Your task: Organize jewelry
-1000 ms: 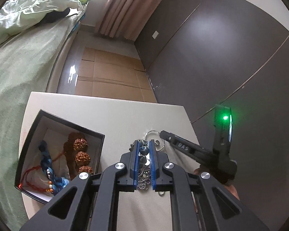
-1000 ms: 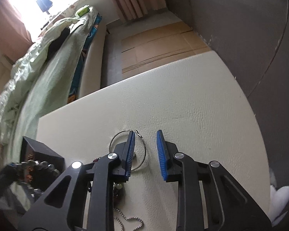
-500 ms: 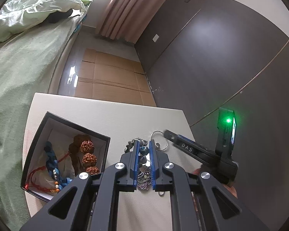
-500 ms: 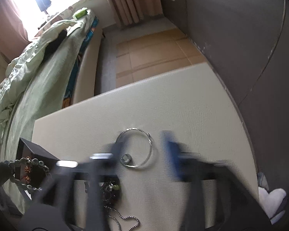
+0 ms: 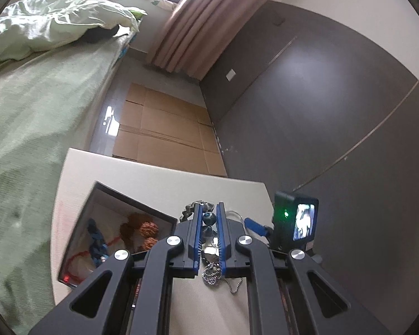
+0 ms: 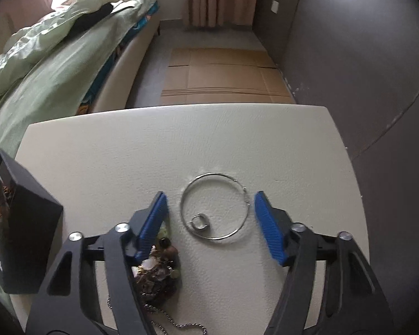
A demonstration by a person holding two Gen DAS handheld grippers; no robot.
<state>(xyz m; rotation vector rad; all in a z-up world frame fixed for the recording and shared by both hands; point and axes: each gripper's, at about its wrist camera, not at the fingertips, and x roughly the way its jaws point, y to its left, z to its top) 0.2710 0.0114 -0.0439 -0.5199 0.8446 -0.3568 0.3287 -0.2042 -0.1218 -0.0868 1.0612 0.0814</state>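
Note:
My left gripper (image 5: pixel 209 217) is shut on a dark beaded bracelet (image 5: pixel 209 218) and holds it above the white table (image 5: pixel 159 184), right of the open black jewelry box (image 5: pixel 100 192). The box holds brown bead jewelry (image 5: pixel 146 227) and a blue and red cord piece (image 5: pixel 96 244). My right gripper (image 6: pixel 209 209) is open wide over a large silver bangle (image 6: pixel 215 207) with a small silver ring (image 6: pixel 199 222) lying inside it. A heap of mixed jewelry with a ball chain (image 6: pixel 156 273) lies by the right gripper's left finger. The black box (image 6: pixel 25 223) stands at the left in the right wrist view.
The bed with green bedding (image 6: pixel 42 50) runs along the left past the table. Flat cardboard (image 6: pixel 220 75) lies on the floor beyond the table's far edge. A dark wall (image 6: pixel 363 55) stands close on the right. The right gripper's green-lit unit (image 5: pixel 296 217) shows at the left gripper's right.
My left gripper has risen with the beaded bracelet. My right gripper has opened wide and drawn back, so the bangle and ring now lie between its fingers.

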